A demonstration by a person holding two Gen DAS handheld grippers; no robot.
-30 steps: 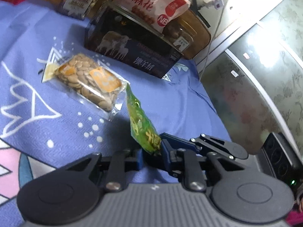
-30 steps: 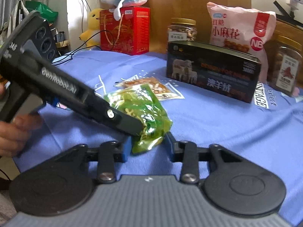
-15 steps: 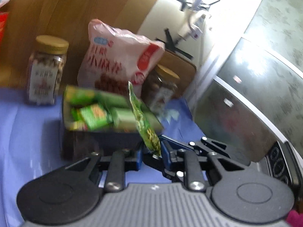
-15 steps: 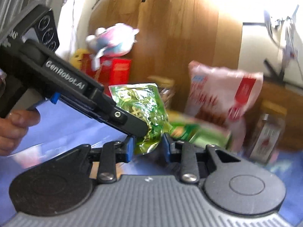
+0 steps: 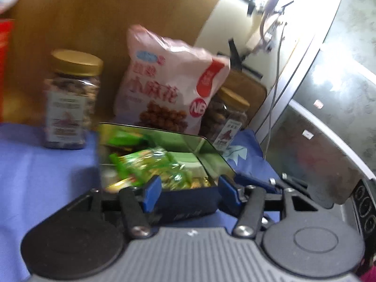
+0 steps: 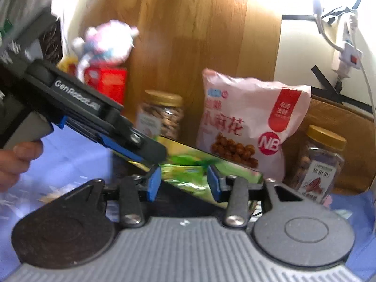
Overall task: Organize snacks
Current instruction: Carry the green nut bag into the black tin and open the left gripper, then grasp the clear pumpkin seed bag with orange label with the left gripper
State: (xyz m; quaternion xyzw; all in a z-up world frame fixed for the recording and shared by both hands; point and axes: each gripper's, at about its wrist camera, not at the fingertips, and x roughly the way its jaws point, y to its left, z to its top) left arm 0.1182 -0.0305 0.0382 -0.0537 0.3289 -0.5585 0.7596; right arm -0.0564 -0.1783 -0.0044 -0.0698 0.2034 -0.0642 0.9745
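The open dark tin box [image 5: 212,151] sits on the blue cloth and holds several green snack packets. The green packet [image 5: 150,164] lies inside it on top of the others; it also shows in the right wrist view [image 6: 185,175]. My left gripper [image 5: 190,193] is open and empty just above the box's near wall. My right gripper [image 6: 184,184] is open and empty over the box [image 6: 235,172]. The left gripper's body [image 6: 94,119] crosses the right wrist view from the left.
Behind the box stand a pink snack bag [image 5: 169,87], a gold-lidded nut jar [image 5: 70,98] on the left and another jar [image 5: 225,119] on the right. A red box and plush toy [image 6: 105,47] are far left. A wooden board backs the scene.
Both grippers were shut on the green packet and carried it up over the tin box. Both jaws have now opened and the packet lies in the box.
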